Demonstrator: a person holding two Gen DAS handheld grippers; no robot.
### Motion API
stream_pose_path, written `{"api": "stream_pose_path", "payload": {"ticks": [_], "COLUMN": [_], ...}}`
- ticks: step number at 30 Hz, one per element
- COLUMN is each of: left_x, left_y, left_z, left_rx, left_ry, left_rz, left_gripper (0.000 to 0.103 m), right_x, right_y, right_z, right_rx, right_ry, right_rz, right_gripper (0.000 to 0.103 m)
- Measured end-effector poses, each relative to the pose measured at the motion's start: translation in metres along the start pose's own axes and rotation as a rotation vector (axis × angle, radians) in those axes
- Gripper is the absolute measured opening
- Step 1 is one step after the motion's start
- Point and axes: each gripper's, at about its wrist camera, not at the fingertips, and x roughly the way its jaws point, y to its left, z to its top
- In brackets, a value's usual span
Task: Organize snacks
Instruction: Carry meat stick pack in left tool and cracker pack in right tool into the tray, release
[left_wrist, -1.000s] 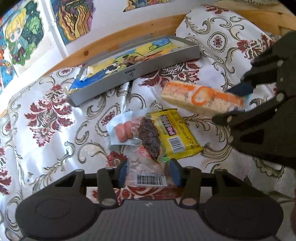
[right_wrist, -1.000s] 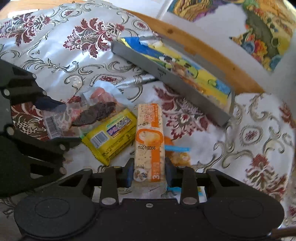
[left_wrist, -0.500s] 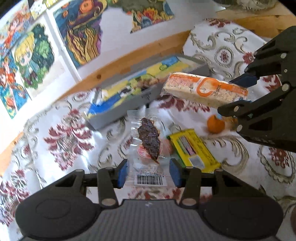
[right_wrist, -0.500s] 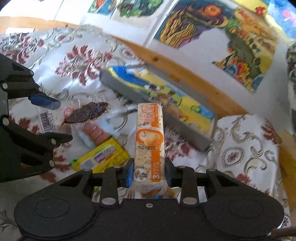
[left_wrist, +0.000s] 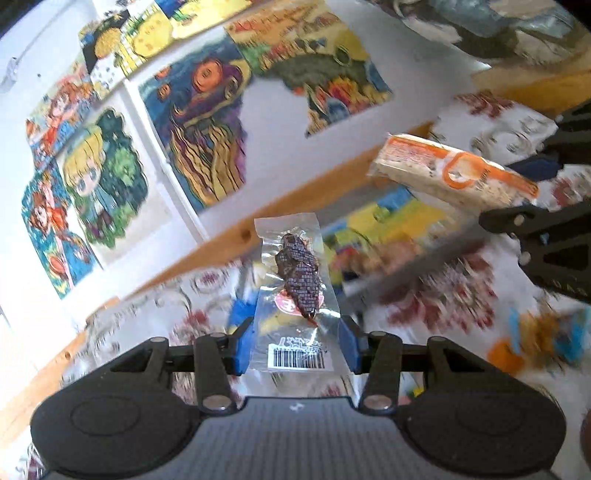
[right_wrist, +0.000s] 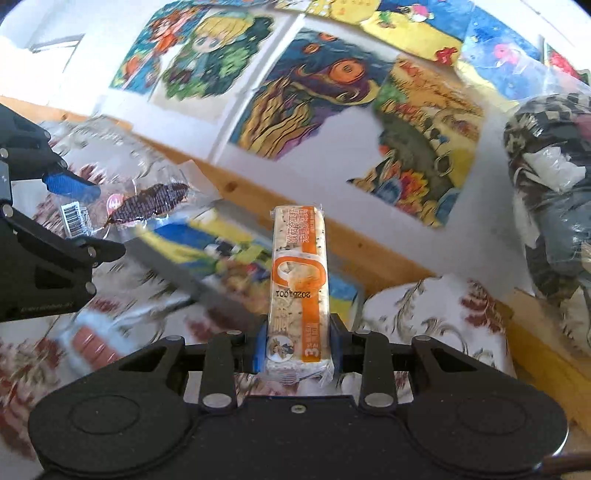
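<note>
Both packets have risen off the floral bedspread: left gripper clenched on the clear vacuum pouch of dark dried meat, right gripper clamping the orange-banded cracker pack. Carrying step; next, lower them into the grey tray.

Left gripper clamped, right gripper clamped (both raised)

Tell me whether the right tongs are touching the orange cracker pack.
Touching. The right wrist view shows the right tongs shut on the orange cracker pack, blue pads pressed against both its sides.
</note>
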Motion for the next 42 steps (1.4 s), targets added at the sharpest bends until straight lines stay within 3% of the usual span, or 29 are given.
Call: {"api": "stream_pose_path", "payload": {"ticks": [5, 14, 28, 40, 42], "left_x": [0.031, 0.090, 0.158, 0.170, 0.170], "left_y": [0.015, 0.008, 0.003, -0.005, -0.004], "left_z": [0.024, 0.047, 0.048, 0.041, 0.040], "left_rx": [-0.072, -0.084, -0.202, -0.216, -0.232], "left_ry": [-0.049, -0.037, 0.145, 0.209, 0.210], "left_rz": [0.037, 0.099, 0.066, 0.017, 0.019], "left_gripper": [0.052, 0.052, 0.052, 0.052, 0.066], "right_x": [0.032, 0.094, 0.147, 0.160, 0.160], "right_y": [-0.010, -0.017, -0.027, -0.021, -0.022], "right_z": [0.010, 0.013, 0.003, 0.000, 0.000], "right_rx": [0.036, 0.123, 0.314, 0.336, 0.338], "right_ry": [-0.044, -0.036, 0.053, 0.084, 0.084], "right_rz": [-0.013, 0.010, 0.066, 0.118, 0.115], "right_gripper": [0.035, 0.035, 0.035, 0.036, 0.037]}}
